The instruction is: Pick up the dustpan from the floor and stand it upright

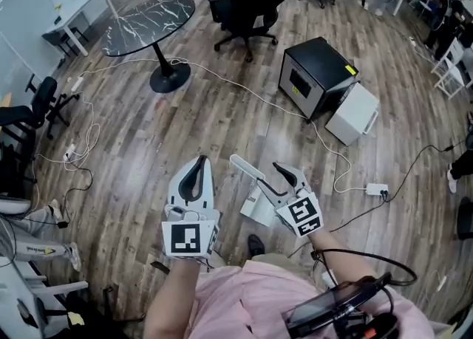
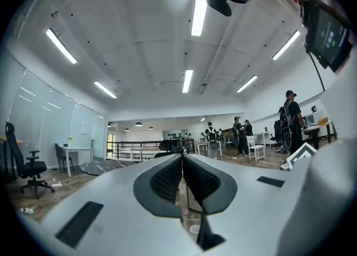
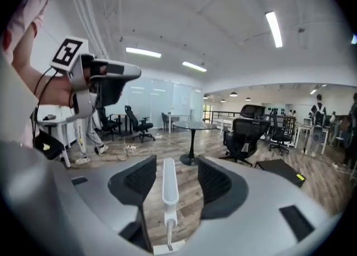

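Observation:
The white dustpan [image 1: 258, 209] stands on the wood floor by my feet, its long handle [image 1: 246, 167] rising toward me. My right gripper [image 1: 277, 179] is open, with the handle [image 3: 169, 189] running up between its two dark pads [image 3: 138, 179]; a gap shows on each side. The pan's edge [image 3: 167, 247] shows at the bottom of the right gripper view. My left gripper [image 1: 196, 168] is held beside it to the left, raised and shut with nothing in it [image 2: 182, 163]. It points out across the room.
A black box [image 1: 318, 70] and a white box [image 1: 355, 113] sit on the floor ahead to the right. A round marble table [image 1: 148, 16] and office chairs [image 1: 244, 9] stand farther off. Cables and a power strip [image 1: 377, 190] lie on the floor. People stand far off [image 2: 290, 121].

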Demonstrator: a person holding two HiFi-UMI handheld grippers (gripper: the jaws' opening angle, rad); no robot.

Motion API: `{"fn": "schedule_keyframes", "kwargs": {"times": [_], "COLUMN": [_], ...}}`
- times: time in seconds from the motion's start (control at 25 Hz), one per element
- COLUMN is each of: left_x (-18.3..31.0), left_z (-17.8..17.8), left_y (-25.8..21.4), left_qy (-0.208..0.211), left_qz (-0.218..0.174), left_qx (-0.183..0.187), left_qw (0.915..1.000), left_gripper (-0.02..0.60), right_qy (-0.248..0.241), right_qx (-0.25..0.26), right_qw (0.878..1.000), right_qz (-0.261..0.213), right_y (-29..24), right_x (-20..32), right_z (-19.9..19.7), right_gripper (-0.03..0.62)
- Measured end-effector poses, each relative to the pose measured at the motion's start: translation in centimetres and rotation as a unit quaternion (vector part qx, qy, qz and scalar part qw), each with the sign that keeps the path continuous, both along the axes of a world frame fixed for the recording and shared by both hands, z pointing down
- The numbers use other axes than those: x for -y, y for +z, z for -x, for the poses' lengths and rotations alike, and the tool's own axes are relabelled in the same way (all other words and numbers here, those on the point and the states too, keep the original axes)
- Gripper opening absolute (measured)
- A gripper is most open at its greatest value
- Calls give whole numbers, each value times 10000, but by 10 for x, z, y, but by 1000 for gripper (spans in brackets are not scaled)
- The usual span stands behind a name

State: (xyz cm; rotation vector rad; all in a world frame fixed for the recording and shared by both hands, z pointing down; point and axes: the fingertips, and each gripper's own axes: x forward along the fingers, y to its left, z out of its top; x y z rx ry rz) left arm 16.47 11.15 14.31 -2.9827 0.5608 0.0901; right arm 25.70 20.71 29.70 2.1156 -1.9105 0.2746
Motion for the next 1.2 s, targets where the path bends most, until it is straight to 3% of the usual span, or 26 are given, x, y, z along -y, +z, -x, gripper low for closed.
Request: {"fn": "schedule_keyframes", "kwargs": {"times": [0.24,0.48,1.2], "left_x": [-22,-42,-55], "left_z": [-27,-28,-24], "left_y": [-57,-98,-105], "left_qy": [21,-4,20], "left_qz": [-277,-374,-392], "left_qx": [-264,-587,-709], "left_qw": [9993,9976,9967], "left_gripper": [15,15,15], "right_qy": [357,676,814], "right_qx": [-96,-497,-727], "right_qw": [9911,9811,9752], "right_qz": [-1278,-1746,-1926], "right_y": [-124,-181,-199], "right_x": [4,4,-5], "right_z": [-11,-4,-5], "right_gripper": [125,2,0]}}
